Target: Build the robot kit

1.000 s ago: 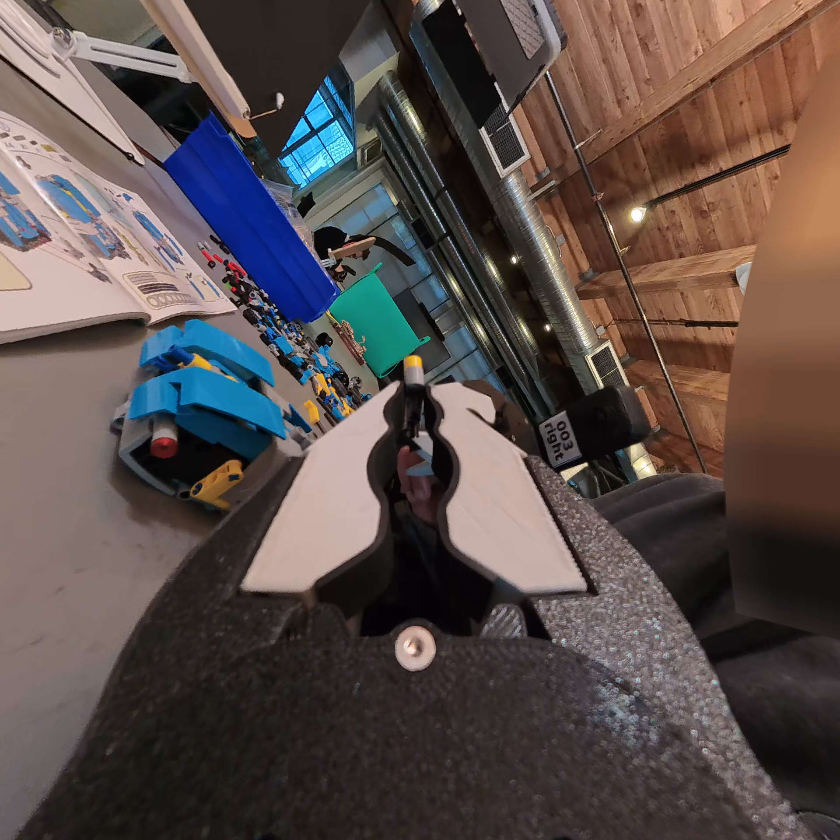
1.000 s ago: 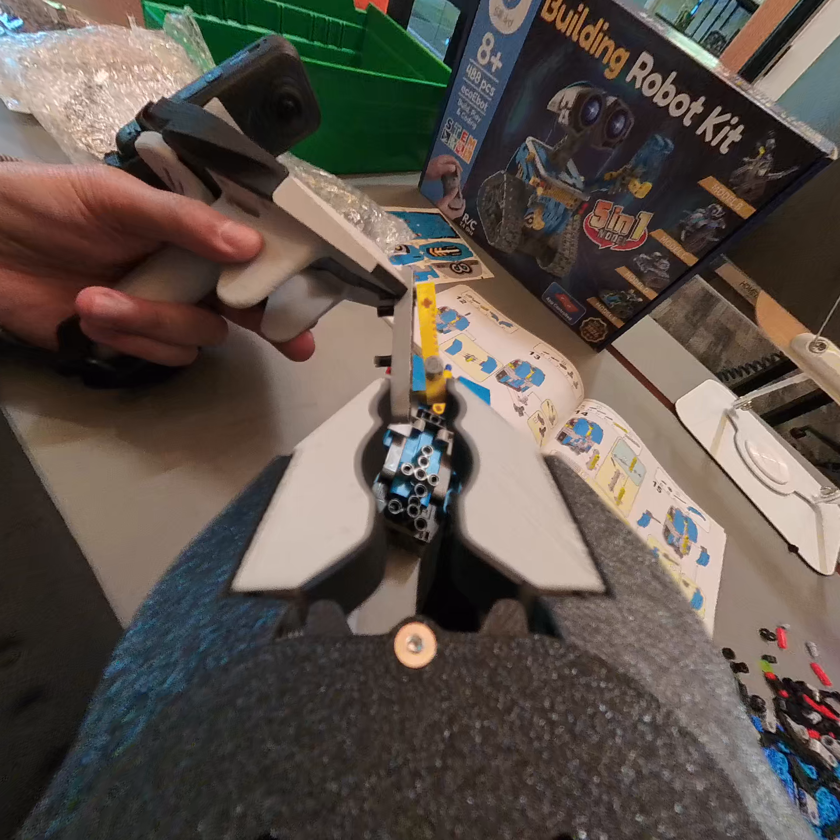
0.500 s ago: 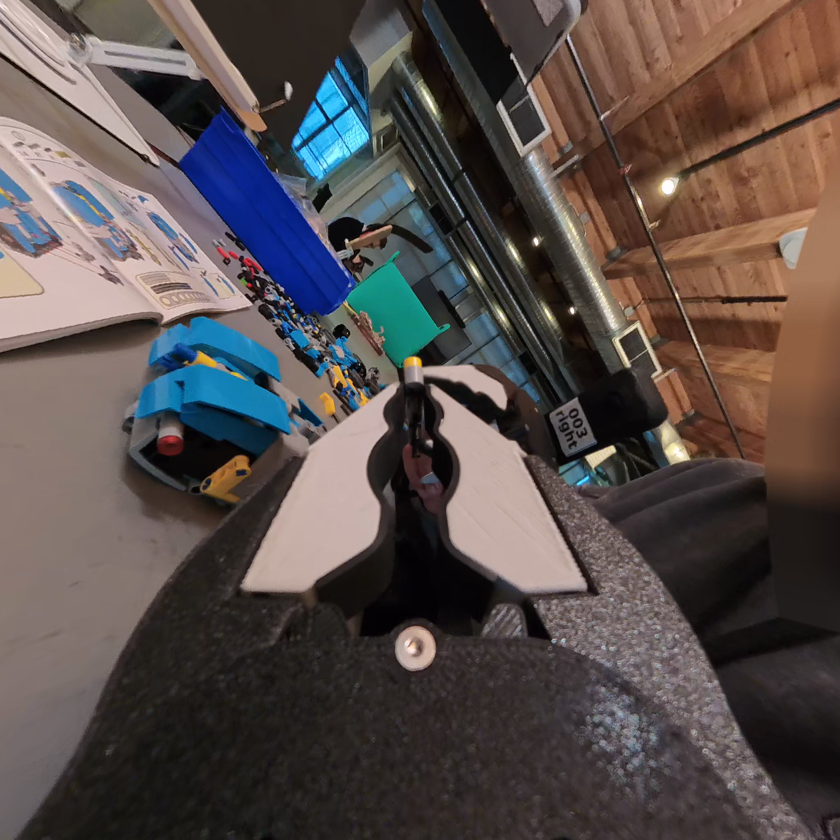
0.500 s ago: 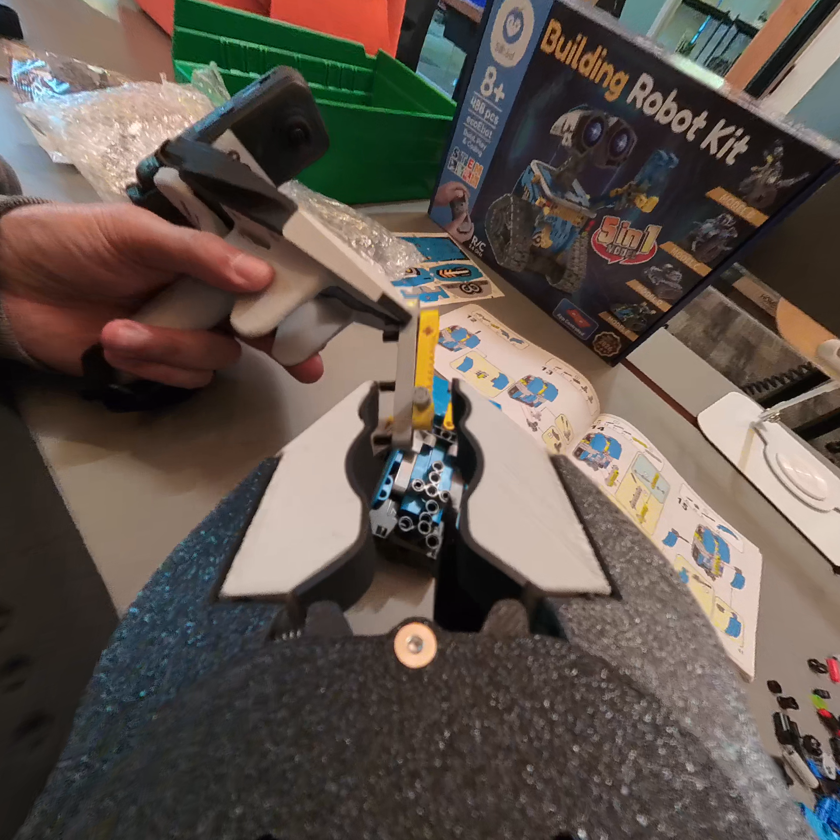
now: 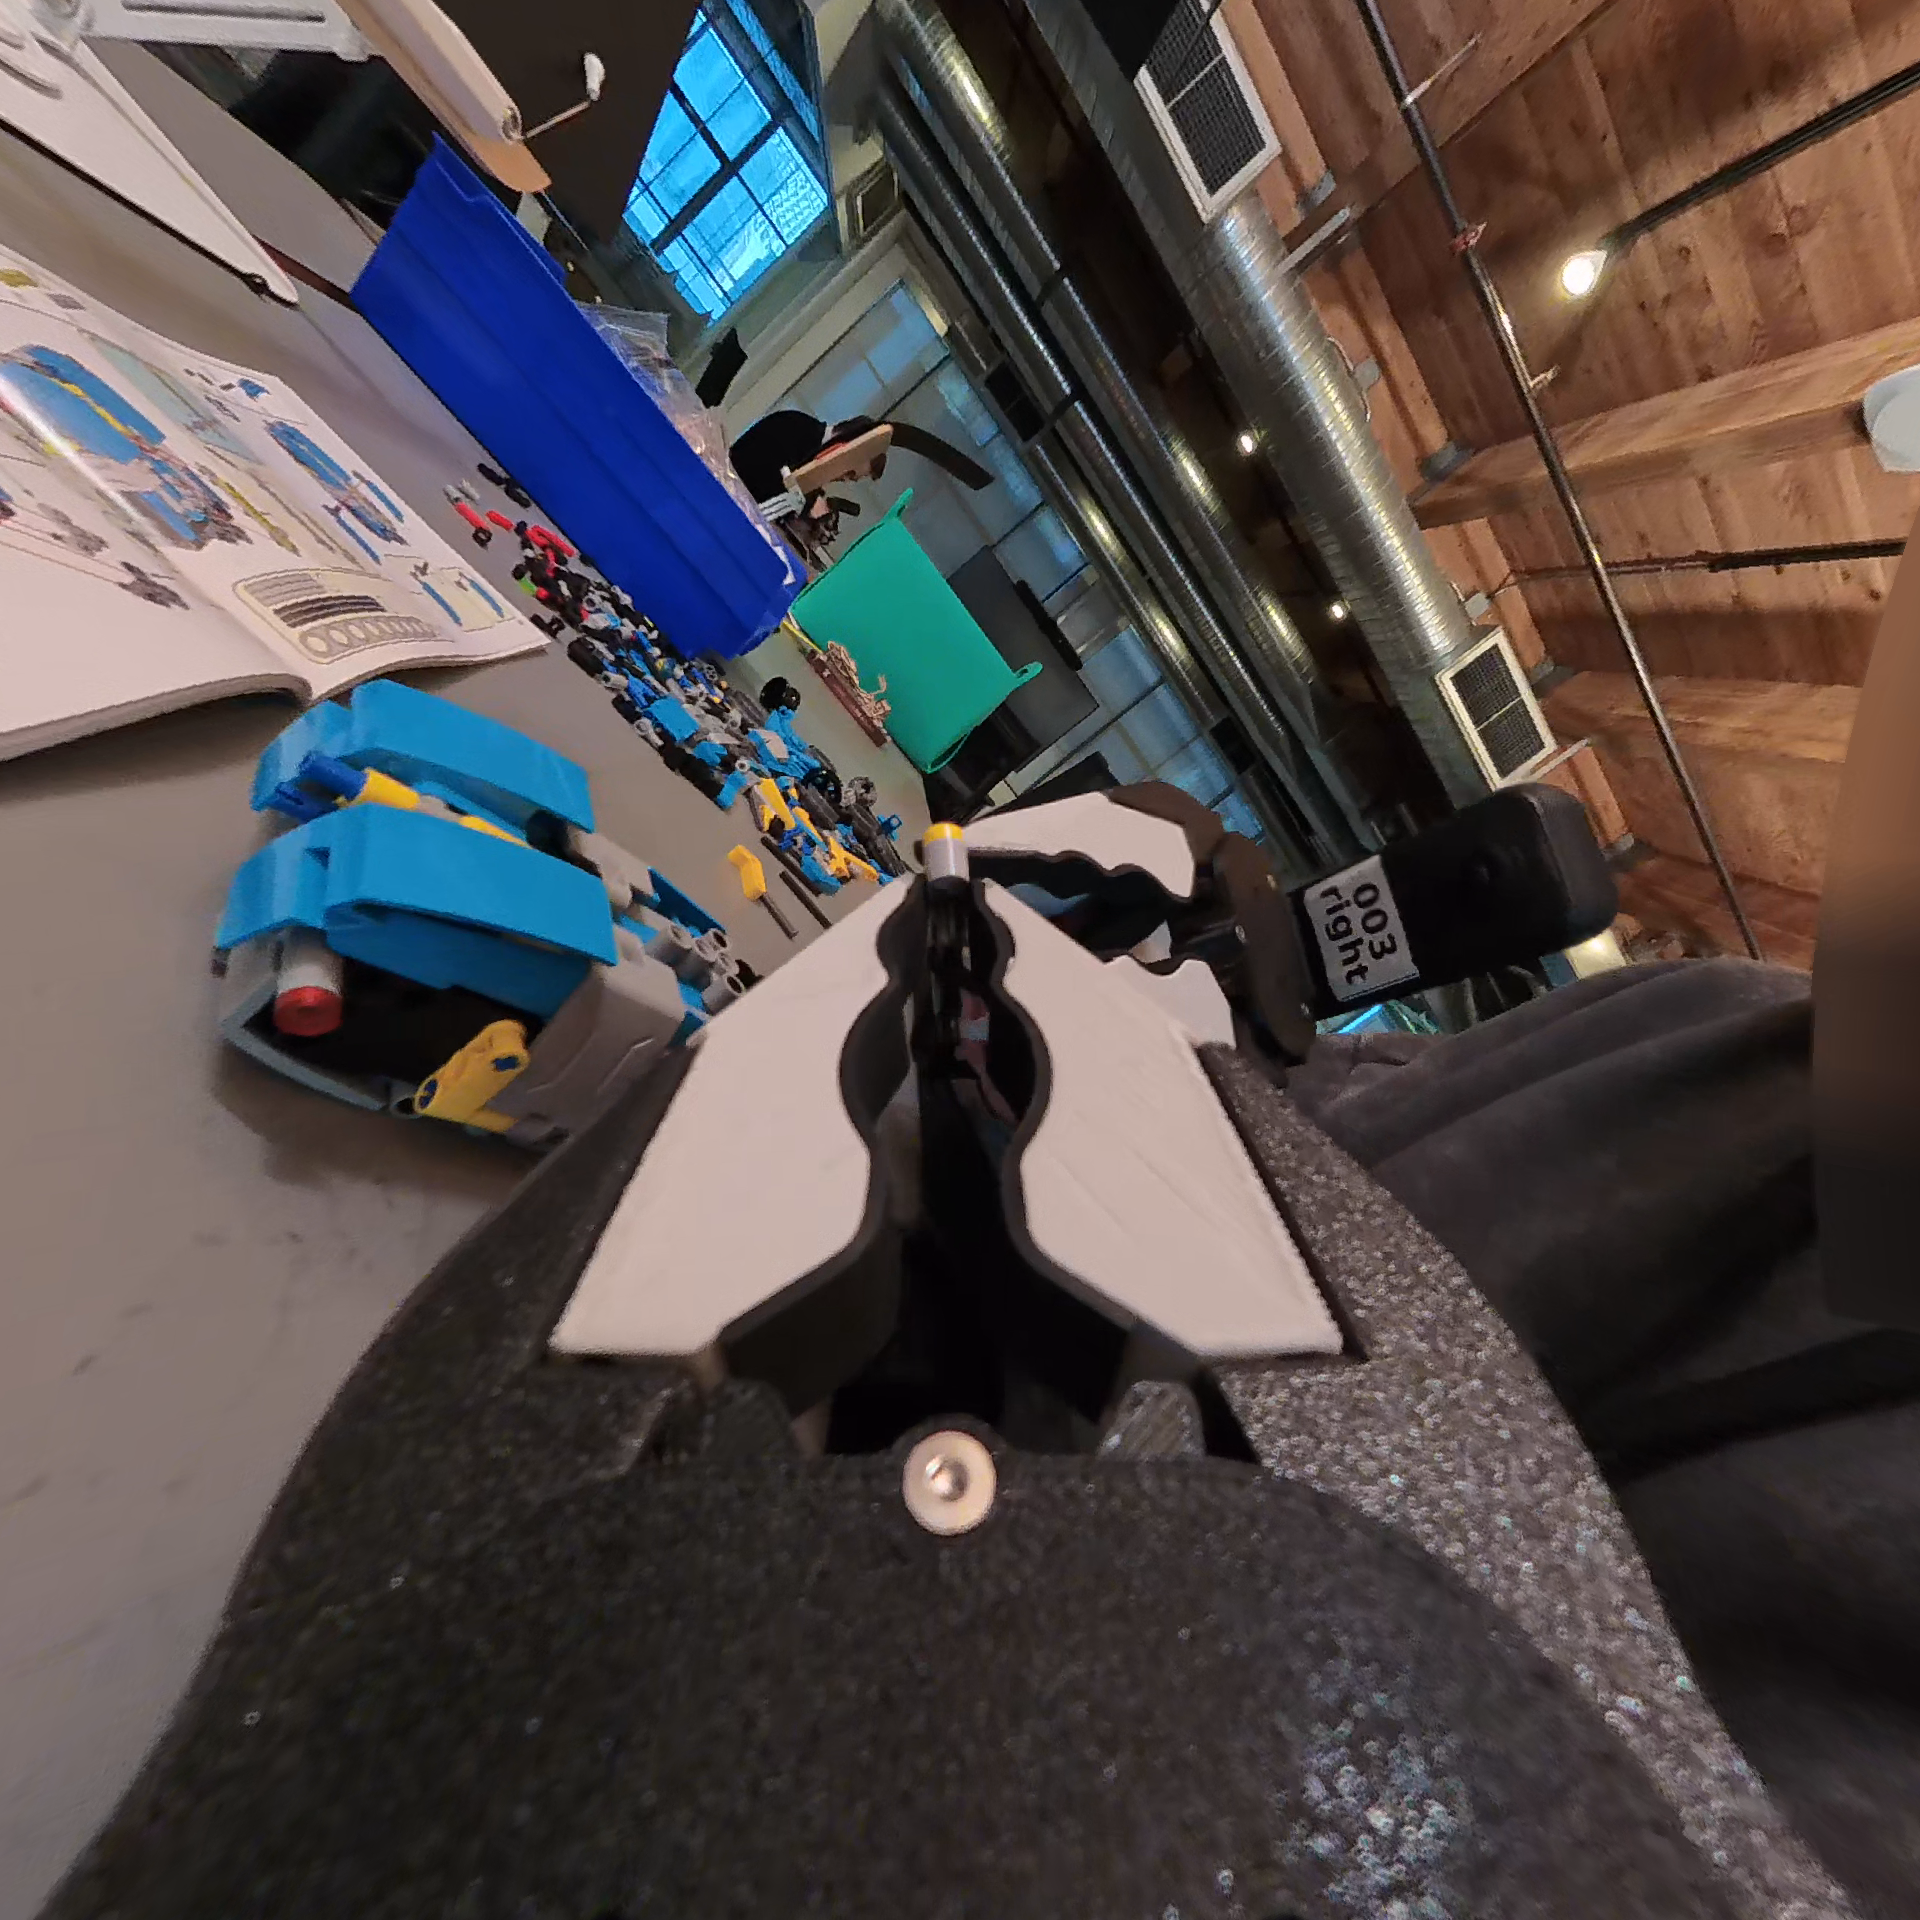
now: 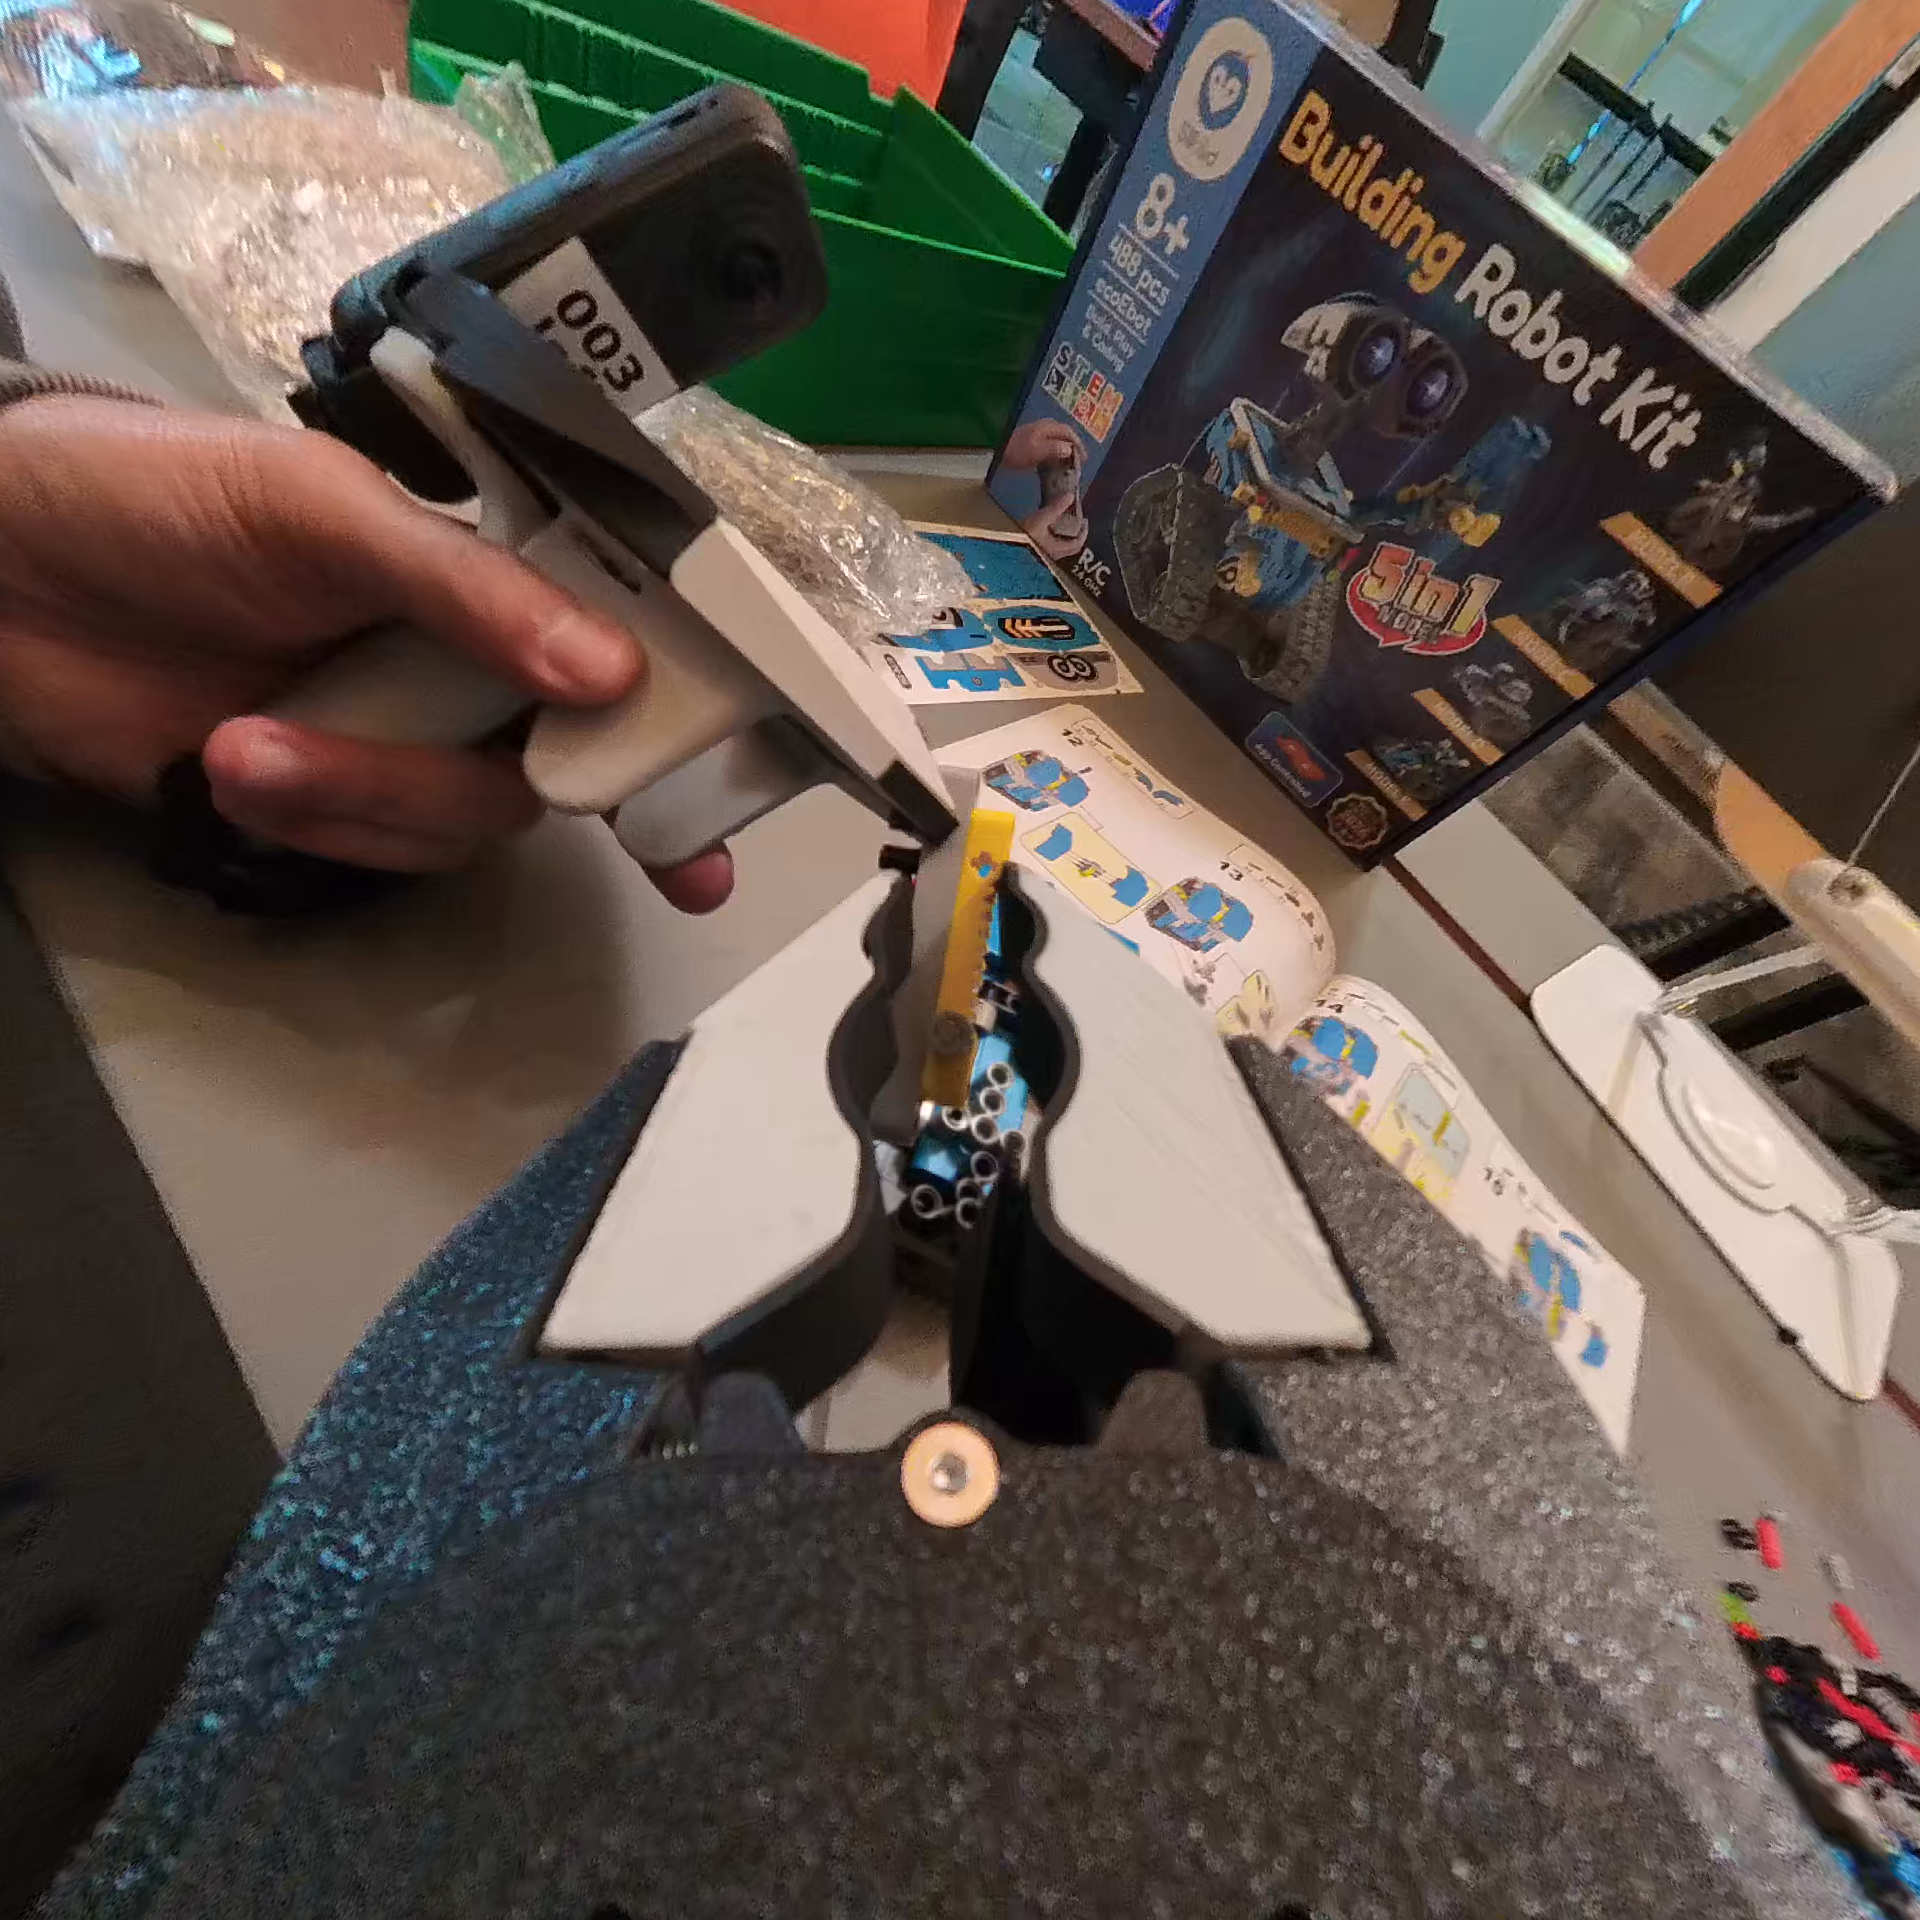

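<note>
My left gripper (image 5: 943,896) is shut on a small black pin with a grey and yellow tip (image 5: 943,837). In the right wrist view a hand holds the left gripper (image 6: 920,821), and its tip meets the top of a yellow beam (image 6: 977,914). My right gripper (image 6: 958,883) is shut on a small blue, grey and yellow brick assembly (image 6: 971,1132) that bears this beam. The right gripper (image 5: 1122,847) also shows just behind the pin in the left wrist view. A larger blue and grey built model (image 5: 436,914) lies on the table to the left.
An open instruction booklet (image 6: 1257,935) lies on the grey table (image 6: 364,1039), beside a sticker sheet (image 6: 997,644) and the kit box (image 6: 1434,447). A green bin (image 6: 883,260) and bubble wrap (image 6: 312,187) stand behind. Loose parts (image 5: 707,707) lie by a blue bin (image 5: 561,416). A white lamp base (image 6: 1714,1143) stands at the right. Left and right tips are no more than a few centimetres apart.
Both grippers have shifted a little together, and the left gripper shows larger and closer in the right wrist view. Its tip stays at the yellow beam's top. Both grips are unchanged.
</note>
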Tool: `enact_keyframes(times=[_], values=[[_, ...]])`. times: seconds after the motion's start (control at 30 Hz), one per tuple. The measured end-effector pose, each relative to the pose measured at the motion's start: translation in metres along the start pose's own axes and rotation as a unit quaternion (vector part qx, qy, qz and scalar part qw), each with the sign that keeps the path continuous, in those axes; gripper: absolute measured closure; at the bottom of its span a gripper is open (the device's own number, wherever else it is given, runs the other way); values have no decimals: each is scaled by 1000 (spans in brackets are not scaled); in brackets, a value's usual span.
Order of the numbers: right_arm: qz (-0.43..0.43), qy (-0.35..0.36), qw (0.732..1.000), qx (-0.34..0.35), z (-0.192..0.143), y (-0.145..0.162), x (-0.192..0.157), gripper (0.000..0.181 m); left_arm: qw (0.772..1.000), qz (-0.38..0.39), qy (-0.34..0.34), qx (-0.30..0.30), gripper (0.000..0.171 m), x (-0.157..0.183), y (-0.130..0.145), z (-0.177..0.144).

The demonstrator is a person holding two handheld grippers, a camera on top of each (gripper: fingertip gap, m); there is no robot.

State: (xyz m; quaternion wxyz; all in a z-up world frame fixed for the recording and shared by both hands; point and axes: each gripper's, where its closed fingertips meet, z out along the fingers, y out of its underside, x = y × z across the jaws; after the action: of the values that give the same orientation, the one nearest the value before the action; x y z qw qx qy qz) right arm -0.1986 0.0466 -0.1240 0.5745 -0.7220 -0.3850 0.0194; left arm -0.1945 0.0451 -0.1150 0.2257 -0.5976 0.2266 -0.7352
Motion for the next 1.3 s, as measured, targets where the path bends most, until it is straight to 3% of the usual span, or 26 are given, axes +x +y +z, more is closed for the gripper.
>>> enact_keyframes(times=[0.27,0.37,0.57,0.63,0.77,0.8,0.9,1.03,1.13,1.3], values=[[23,1,1000,11,4,1,1,163,1000,-19,-1,3,166,-4,-2,-1],[71,-24,996,40,-3,-3,2,148,1000,-21,-9,13,165,-8,-9,-7],[162,-94,981,60,-8,3,4,147,1000,13,0,14,165,-1,-16,-13],[189,-177,963,79,-12,-5,-15,146,999,31,28,-6,165,11,-12,-10],[282,-333,893,110,-33,-18,-29,127,996,61,55,-33,165,25,-8,-10],[290,-352,883,115,-38,-20,-29,132,994,63,75,-44,165,32,-4,-9],[296,-390,863,126,-50,-24,-30,149,986,78,125,-76,165,51,6,-8],[333,-430,831,119,-53,-24,-36,151,980,107,138,-95,166,59,13,-8],[346,-421,831,115,-48,-23,-34,148,980,117,129,-91,166,58,11,-9],[354,-431,822,113,-47,-24,-36,162,978,131,117,-112,166,55,19,-7]])
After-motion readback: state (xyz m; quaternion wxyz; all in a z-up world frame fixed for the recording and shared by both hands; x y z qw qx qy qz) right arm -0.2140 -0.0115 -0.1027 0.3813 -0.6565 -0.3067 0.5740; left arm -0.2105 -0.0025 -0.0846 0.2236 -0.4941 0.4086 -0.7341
